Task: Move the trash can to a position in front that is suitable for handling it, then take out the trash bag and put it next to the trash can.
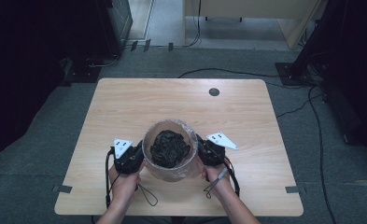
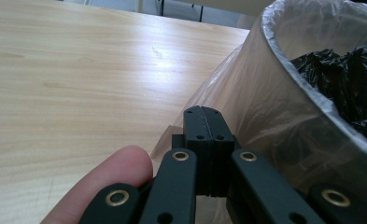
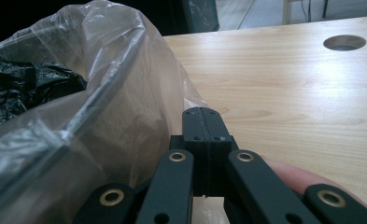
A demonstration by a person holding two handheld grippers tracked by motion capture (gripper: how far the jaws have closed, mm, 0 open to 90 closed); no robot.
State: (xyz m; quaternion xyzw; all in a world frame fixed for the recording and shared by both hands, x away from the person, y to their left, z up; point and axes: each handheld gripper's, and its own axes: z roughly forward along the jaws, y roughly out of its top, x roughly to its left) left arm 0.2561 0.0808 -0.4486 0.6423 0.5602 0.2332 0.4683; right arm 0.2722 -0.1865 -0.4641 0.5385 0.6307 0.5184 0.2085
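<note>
Crumpled black plastic hides the inside of the clear-lined bin near the table's front edge, flanked by the left gripper and right gripper, jaws pressed together on nothing.

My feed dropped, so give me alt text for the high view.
A round bin lined with clear plastic, holding crumpled black plastic, sits near the front of a light wooden table. The left gripper and right gripper flank it, jaws closed.
</note>
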